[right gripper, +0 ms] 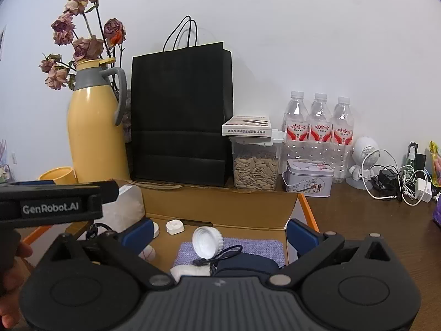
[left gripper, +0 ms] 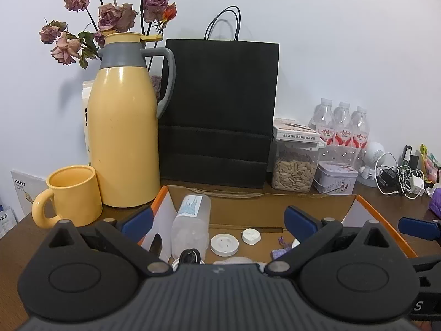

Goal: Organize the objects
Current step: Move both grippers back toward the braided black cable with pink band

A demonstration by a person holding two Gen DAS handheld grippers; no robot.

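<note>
Nearest my lenses: my own tongs. Left gripper (left gripper: 217, 220) spread wide, blue pads clear of everything, nothing pinched. Right gripper (right gripper: 220, 234) likewise spread wide, holding nothing.

Both hang over the open cardboard box (left gripper: 248, 207) on the brown table (right gripper: 358, 209).

Box contents, left to right:
- Clear plastic bottle (left gripper: 191, 220) lying against the left flap.
- Round white disc (left gripper: 223, 244) flat on the floor of the box.
- Small white square piece (left gripper: 251, 236) just beside the disc.
- White ribbed cap (right gripper: 206, 241) tilted on edge, resting on a lavender cloth (right gripper: 248, 245).
- Thin black cord (right gripper: 220, 253) touching the cap, running onto a dark blue pouch (right gripper: 245, 264).

Behind the box, left to right:
- Yellow mug (left gripper: 71, 193).
- Yellow thermos (left gripper: 124, 127) with dried roses (left gripper: 110, 16) behind it.
- Black paper bag (left gripper: 220, 110).
- Seed jar (right gripper: 256, 168) with a flat carton on its lid.
- Tin (right gripper: 308, 178).
- Three water bottles (right gripper: 319, 121).
- Tangled chargers (right gripper: 399, 184).
</note>
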